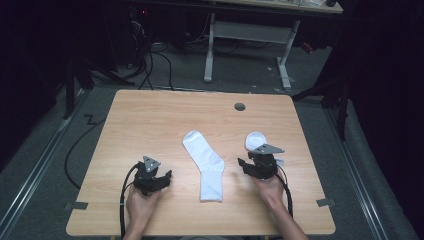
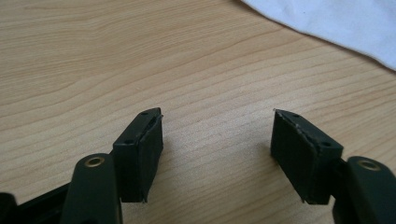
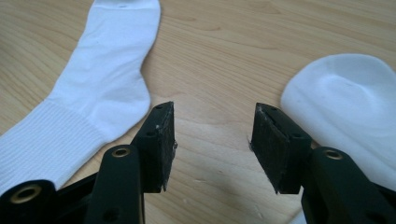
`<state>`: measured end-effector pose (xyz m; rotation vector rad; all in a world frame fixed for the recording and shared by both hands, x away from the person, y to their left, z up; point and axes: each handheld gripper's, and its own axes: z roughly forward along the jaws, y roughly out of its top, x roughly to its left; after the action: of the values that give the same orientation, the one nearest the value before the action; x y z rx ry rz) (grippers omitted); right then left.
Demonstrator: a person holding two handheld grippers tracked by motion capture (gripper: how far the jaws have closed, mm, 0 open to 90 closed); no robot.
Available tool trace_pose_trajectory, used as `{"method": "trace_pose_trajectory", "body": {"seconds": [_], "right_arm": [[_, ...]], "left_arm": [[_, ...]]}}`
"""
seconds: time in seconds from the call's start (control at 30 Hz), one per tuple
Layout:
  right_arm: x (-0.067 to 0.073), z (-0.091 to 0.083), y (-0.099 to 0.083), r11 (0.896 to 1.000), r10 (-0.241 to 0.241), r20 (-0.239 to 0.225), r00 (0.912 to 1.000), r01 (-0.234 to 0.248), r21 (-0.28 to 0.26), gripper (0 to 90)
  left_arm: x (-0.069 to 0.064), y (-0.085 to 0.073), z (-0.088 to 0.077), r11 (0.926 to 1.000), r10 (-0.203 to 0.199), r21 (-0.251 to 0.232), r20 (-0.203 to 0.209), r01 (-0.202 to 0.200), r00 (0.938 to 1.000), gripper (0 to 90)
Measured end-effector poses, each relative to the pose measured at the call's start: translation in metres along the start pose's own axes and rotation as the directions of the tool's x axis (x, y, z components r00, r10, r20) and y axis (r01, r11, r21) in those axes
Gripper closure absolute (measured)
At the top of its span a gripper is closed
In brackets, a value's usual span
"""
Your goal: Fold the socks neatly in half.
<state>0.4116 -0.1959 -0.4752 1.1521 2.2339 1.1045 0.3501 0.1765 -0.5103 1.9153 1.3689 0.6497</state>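
Note:
A white sock point(image 1: 205, 165) lies flat in the middle of the wooden table point(image 1: 150, 115), its ribbed cuff toward the front edge. A second white sock point(image 1: 255, 140) lies at the right, partly hidden behind my right gripper point(image 1: 245, 164). That gripper is open over bare wood, with the flat sock point(image 3: 88, 102) at its left and the second sock point(image 3: 348, 102) at its right. Left of the flat sock, my left gripper point(image 1: 168, 176) is open with nothing between its jaws; in the left gripper view point(image 2: 217, 142) a corner of the sock point(image 2: 336, 21) shows at the top right.
A round grey cable hole point(image 1: 240, 106) sits near the table's far edge. Grey tape tabs point(image 1: 76, 205) mark the front corners. Beyond the table stands a desk frame point(image 1: 247, 40) with cables on the floor.

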Motion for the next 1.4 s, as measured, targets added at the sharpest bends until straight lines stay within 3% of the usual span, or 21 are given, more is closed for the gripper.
{"method": "trace_pose_trajectory", "body": {"seconds": [0.23,0.4,0.7,1.03,1.4], "right_arm": [[-0.014,-0.010,-0.001,1.000,0.027,0.036,0.9990,-0.026,-0.015,54.1],[-0.029,-0.014,-0.001,0.998,0.056,0.073,0.9958,-0.055,-0.013,57.3],[-0.049,-0.016,-0.004,0.996,0.091,0.131,0.9872,-0.092,0.001,58.3],[-0.069,-0.008,-0.012,0.989,0.138,0.186,0.9729,-0.145,0.027,58.3],[-0.073,0.010,-0.019,0.982,0.138,0.189,0.9723,-0.158,0.098,58.0]], "left_arm": [[0.004,-0.001,-0.001,0.9997,-0.023,-0.006,0.031,0.024,0.9992,31.3],[-0.001,0.000,0.000,0.9999,0.013,0.005,0.010,-0.013,0.9999,29.6],[-0.001,0.000,0.000,0.9999,0.015,0.006,0.012,-0.015,0.9998,28.8],[-0.001,0.000,0.000,0.9999,0.014,0.006,0.012,-0.015,0.9998,28.8],[-0.001,0.000,0.000,0.9999,0.015,0.006,0.013,-0.015,0.9998,28.7]]}}
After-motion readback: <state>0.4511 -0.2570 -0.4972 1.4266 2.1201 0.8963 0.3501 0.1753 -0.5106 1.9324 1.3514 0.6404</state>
